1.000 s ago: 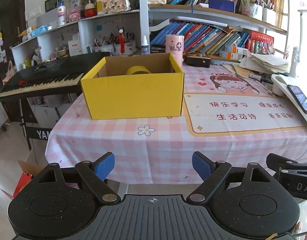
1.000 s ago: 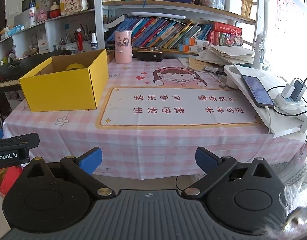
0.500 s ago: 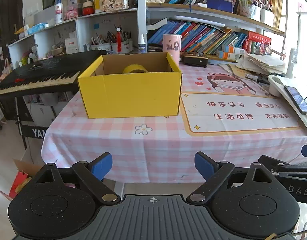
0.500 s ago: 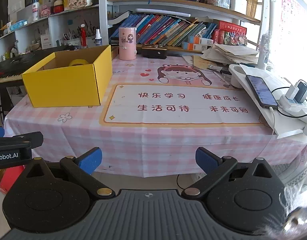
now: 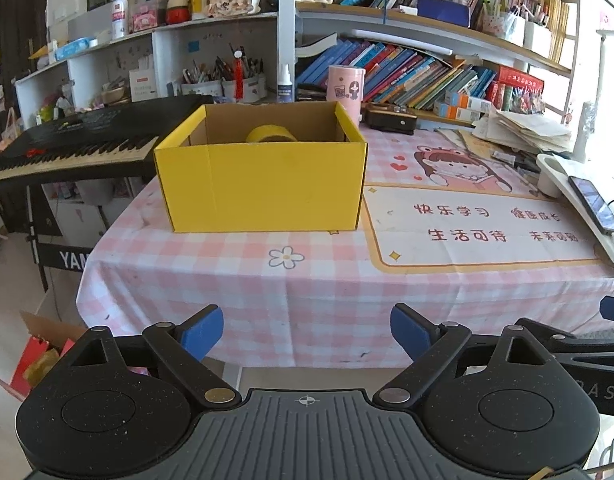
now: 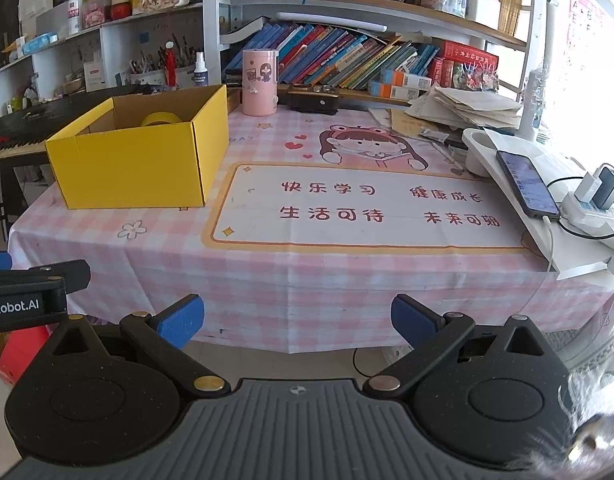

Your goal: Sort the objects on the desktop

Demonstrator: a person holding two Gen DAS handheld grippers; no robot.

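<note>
Since the earlier frames both grippers have drawn back a little from the table, so the yellow box now sits slightly higher and smaller in each view; nothing on the table has changed place.

In the left wrist view, the left gripper (image 5: pixel 306 330) is at the bottom of the frame, in front of the table edge, with its blue fingertips (image 5: pixel 201 332) spread wide and nothing between them. The yellow box (image 5: pixel 263 184) stands in the centre of the frame on the pink checked tablecloth (image 5: pixel 211 276), open at the top, its long side turned toward the camera and running left to right. Inside it, against the back wall, a yellow tape roll (image 5: pixel 270 134) is partly visible; it seems to lie flat, but most of it is hidden by the front wall. A pink cup (image 5: pixel 345 90) stands upright just behind the right back corner of the box. A black keyboard (image 5: pixel 87 140) is at the left of the frame, beside the table.

In the right wrist view, the right gripper (image 6: pixel 298 320) is also at the bottom, fingers wide apart and holding nothing. The box is at the upper left of the frame, seen from its corner, with the tape roll near its back wall. The printed mat (image 6: pixel 371 208) fills the middle. A phone (image 6: pixel 527 184) lies on a white stand at the right.
</note>
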